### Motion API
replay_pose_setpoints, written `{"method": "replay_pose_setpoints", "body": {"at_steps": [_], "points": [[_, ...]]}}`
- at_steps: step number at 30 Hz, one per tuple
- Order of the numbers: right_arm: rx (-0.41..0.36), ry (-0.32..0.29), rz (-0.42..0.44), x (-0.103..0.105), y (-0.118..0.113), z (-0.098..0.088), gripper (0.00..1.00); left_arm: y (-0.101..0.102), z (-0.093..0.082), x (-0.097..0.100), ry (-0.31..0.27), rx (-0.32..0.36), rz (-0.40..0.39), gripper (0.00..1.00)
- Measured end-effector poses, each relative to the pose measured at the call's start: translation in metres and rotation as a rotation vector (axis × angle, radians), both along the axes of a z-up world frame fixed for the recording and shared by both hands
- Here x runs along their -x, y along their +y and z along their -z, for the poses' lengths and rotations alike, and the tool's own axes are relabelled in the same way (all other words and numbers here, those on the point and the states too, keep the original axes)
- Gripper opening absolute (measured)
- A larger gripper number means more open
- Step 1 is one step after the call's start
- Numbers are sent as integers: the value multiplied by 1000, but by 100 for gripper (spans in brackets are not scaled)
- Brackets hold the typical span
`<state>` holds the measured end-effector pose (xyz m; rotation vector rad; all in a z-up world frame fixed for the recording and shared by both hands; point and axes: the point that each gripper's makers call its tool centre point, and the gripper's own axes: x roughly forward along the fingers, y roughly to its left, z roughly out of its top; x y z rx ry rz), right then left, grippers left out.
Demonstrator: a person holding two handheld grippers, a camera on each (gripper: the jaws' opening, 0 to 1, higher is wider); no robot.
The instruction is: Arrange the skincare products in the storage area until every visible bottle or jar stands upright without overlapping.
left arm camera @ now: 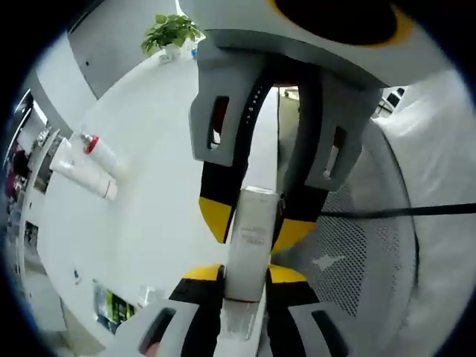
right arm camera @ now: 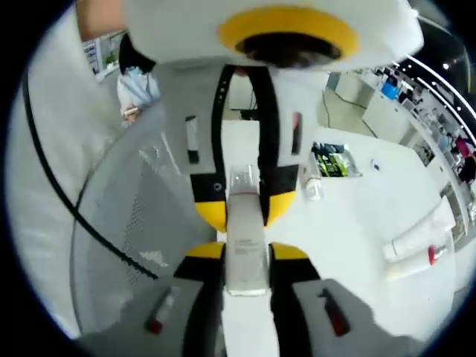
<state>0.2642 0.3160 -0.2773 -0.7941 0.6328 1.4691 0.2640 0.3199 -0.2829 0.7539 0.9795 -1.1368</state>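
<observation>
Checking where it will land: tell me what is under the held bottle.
Under the white bottle, gripped by both claws, lies bare white table, with the perforated basket beside it. The claws cover the spot directly beneath.

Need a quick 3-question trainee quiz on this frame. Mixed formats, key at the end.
1. True or false: the white bottle is gripped by both the left claw and the right claw.
2. The two tubes on the table are: A standing upright; B lying down; C stacked crosswise.
3. Fill in: one of the tubes has a ___ cap.
Key: 1 true; 2 B; 3 red.
</observation>
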Motion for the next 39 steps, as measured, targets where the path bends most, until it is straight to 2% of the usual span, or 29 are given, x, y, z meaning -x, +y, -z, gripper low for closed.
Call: {"method": "replay_pose_setpoints", "body": {"at_steps": [5, 8, 10, 11, 13, 16, 20, 22, 23, 24, 26, 27, 29, 31, 34, 35, 39], "points": [[12, -20, -15, -1, 3, -3, 21, 3, 1, -3, -43, 25, -34, 23], [11, 1, -15, 0, 4, -5, 20, 6, 0, -3, -66, 33, -46, 26], [6, -7, -13, 0, 4, -6, 20, 19, 2, -7, -118, -20, -44, 29], [10, -2, -13, 1, 3, -7, 20, 26, 5, -5, -123, -46, -46, 30], [6, -6, 1, -1, 1, -8, 20, 31, 6, -3, -112, -30, -67, 31], [-3, 0, 29, -6, -4, -9, 20, 36, -2, -6, -99, 65, -194, 37], [-35, 28, 81, -14, -11, -13, 20, 56, -6, -16, -98, 135, -356, 47], [-66, 36, 121, -20, -13, -18, 20, 60, -9, -19, -100, 170, -398, 53], [-89, 59, 149, -27, -15, -23, 20, 63, -12, -24, -100, 227, -462, 57], [-103, 66, 165, -29, -15, -25, 20, 63, -13, -25, -95, 246, -483, 58], [-160, 95, 215, -39, -16, -35, 20, 64, -22, -31, -29, 385, -618, 58], [-183, 112, 235, -42, -16, -40, 20, 65, -25, -34, -14, 432, -663, 58], [-270, 153, 293, -54, -15, -56, 20, 61, -37, -42, 62, 623, -801, 58], [-320, 186, 315, -57, -13, -65, 20, 56, -45, -46, 138, 764, -895, 59], [-387, 222, 350, -62, -10, -75, 20, 51, -51, -49, 164, 892, -958, 60], [-423, 255, 368, -63, -7, -80, 20, 49, -53, -50, 182, 939, -993, 60], [-508, 335, 406, -64, 0, -90, 20, 41, -58, -49, 240, 1039, -1029, 61]]}}
